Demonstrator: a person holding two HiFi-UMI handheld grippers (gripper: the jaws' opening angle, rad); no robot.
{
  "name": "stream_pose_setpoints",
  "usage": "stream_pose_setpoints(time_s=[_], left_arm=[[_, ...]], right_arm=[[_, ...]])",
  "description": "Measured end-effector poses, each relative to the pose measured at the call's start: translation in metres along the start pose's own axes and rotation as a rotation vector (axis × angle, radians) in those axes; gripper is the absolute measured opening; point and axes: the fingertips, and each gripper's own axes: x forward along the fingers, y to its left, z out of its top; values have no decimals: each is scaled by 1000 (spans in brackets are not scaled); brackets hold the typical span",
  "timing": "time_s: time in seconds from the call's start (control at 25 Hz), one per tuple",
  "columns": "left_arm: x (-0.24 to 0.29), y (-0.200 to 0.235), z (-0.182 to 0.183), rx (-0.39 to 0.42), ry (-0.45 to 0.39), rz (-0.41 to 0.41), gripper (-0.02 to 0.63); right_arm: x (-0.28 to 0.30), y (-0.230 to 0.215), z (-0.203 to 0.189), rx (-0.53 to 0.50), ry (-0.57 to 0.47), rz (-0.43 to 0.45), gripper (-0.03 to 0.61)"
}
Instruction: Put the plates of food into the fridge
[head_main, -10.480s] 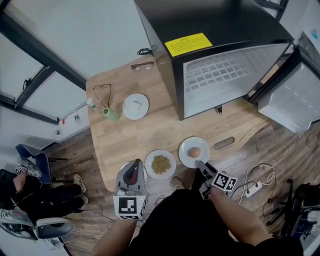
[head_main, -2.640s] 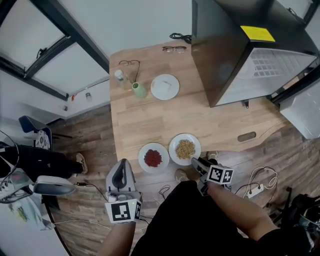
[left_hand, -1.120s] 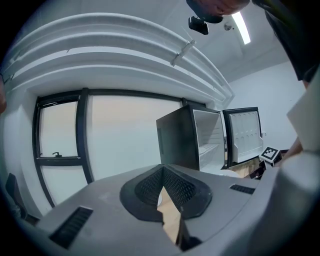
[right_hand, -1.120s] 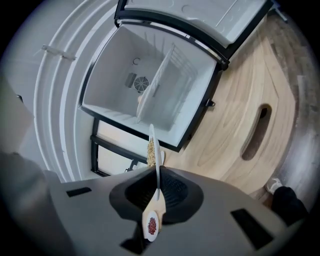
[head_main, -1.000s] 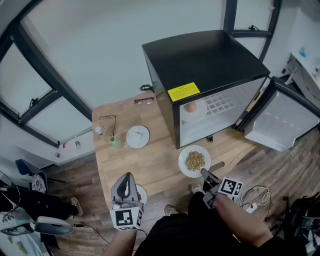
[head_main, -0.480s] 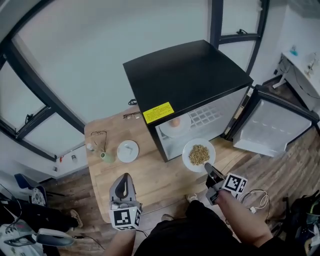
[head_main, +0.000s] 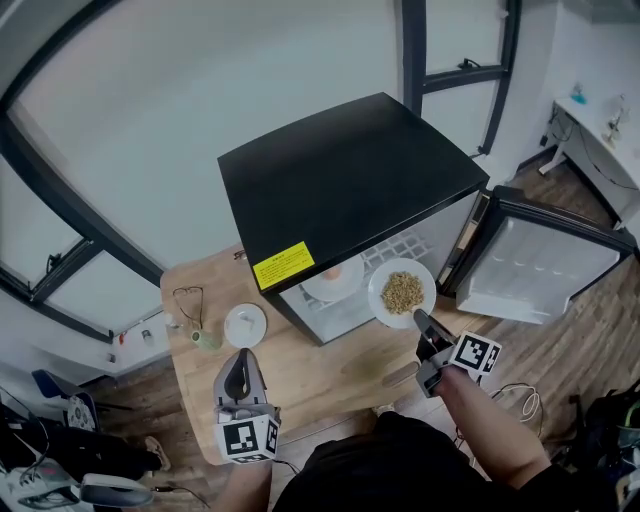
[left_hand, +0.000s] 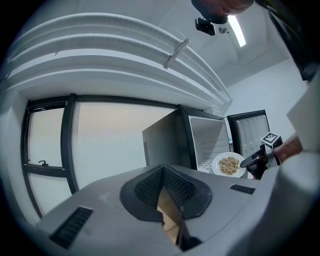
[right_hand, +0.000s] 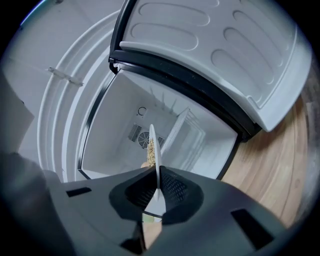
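**A:** Where is the grain plate?

**B:** The grain plate (head_main: 402, 292) is in the air at the mouth of the fridge (head_main: 340, 180), roughly level, with a heap of pale brown grains in its middle. The right claw (head_main: 421, 325) is clenched on its near rim. In the right gripper view the plate runs edge-on between the two pads, with the white inside of the fridge behind it.

**A:** Is anything in the fridge?

**B:** An egg plate (head_main: 333, 278) sits on the wire shelf (head_main: 398, 248). In the head view it is just beside the grain plate, on its left.

**A:** And the door?

**B:** The door (head_main: 545, 265) stands wide open to the right, its white liner facing up. A yellow label (head_main: 283, 266) sits at the front left corner of the black top.

**A:** What about the other hand?

**B:** The left claw (head_main: 240, 372) is over the near part of the worktop (head_main: 320, 365), well apart from the fridge. Its pads are closed together with nothing between them.

**A:** What else is on the worktop?

**B:** The fridge stands on its right part. To the left lie a small plate (head_main: 245, 325), a green cup (head_main: 205, 340) just beside it, and glasses (head_main: 187, 296) a little farther back.
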Motion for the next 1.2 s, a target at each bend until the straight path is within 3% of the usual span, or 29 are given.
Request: stream_pose_setpoints(time_s=[0.36,0.84,1.2], left_arm=[[18,-2,-1,-26,-1,51,3],[35,-2,-6,-33,13,91,3],[47,-3,-14,-44,35,111,3]], right_arm=[[29,-4,53,-28,-13,-6,32],[68,-7,76,-73,35,-20,32],[98,-4,94,-375,110,-139,62]])
